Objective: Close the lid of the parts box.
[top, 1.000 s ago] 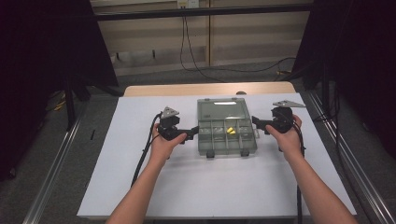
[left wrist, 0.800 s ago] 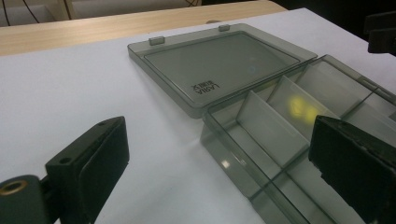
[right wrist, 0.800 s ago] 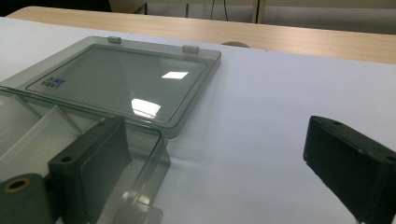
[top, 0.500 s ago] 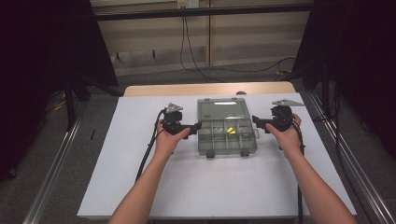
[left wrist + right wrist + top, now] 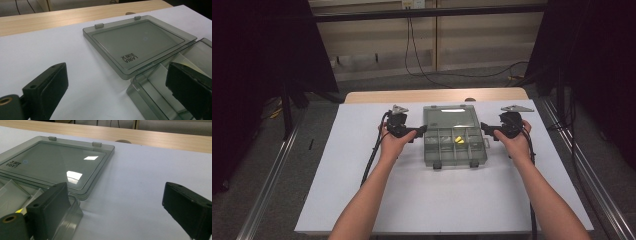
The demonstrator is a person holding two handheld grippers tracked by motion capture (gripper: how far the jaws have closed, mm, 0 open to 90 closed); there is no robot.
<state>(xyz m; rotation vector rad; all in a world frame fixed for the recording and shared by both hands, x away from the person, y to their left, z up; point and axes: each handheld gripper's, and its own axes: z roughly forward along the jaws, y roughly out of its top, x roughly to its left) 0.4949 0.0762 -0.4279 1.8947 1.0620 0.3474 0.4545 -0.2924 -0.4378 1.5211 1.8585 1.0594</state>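
The clear plastic compartment box [image 5: 455, 146] lies open on the white table [image 5: 337, 190], its lid [image 5: 451, 117] folded flat behind it toward the wooden strip [image 5: 377, 96]. The left gripper [image 5: 421, 131] sits at the box's left rear corner, its jaws spread wide with that corner wall between them, not touching. The right gripper [image 5: 484, 129] mirrors it at the right rear corner, jaws also wide apart. Small yellow pieces [image 5: 458, 141] lie in a middle compartment of the box. Both forearms reach forward, hands level on either side of the box.
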